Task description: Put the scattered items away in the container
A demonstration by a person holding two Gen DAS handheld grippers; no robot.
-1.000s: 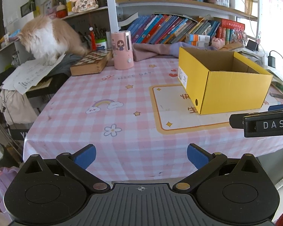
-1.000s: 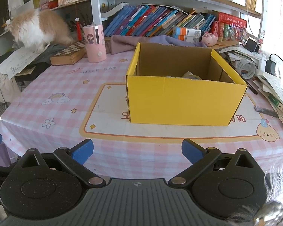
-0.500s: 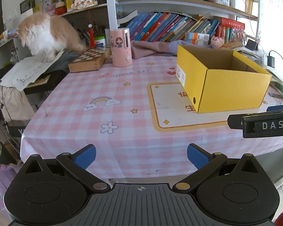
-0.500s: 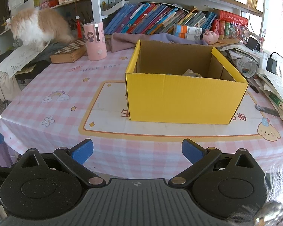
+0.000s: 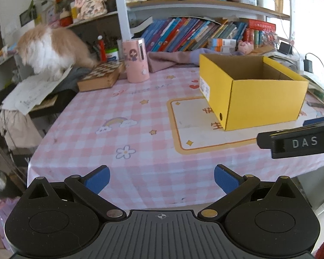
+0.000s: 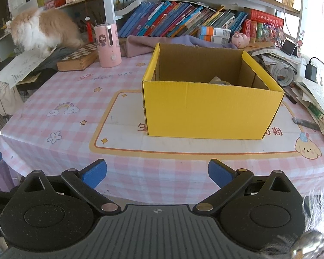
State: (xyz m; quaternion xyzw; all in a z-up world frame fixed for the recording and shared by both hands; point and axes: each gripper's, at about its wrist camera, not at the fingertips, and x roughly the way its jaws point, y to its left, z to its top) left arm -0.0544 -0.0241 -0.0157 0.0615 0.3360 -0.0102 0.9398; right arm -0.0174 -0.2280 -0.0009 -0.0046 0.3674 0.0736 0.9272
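An open yellow cardboard box point(image 5: 263, 105) point(image 6: 209, 110) stands on the pink checked tablecloth point(image 5: 140, 129), over a white mat with an orange border. Inside it a pale object point(image 6: 218, 81) peeks above the front wall; I cannot tell what it is. My left gripper point(image 5: 161, 178) is open and empty, held back at the table's near edge, left of the box. My right gripper point(image 6: 157, 172) is open and empty too, facing the box's front wall from the near edge. The right gripper's black body point(image 5: 296, 143) shows at the right of the left wrist view.
A pink cylinder point(image 5: 135, 60) point(image 6: 108, 45) and a wooden chessboard box point(image 5: 99, 76) stand at the back. An orange-and-white cat point(image 5: 51, 51) is on papers at the far left. Bookshelves, a purple cloth point(image 6: 183, 42), papers, cables and a tape roll point(image 6: 283, 73) crowd the back and right.
Both grippers have drawn back a little from the table, so the box looks slightly farther off. The cat has lowered and turned its head. Both grippers stay open.
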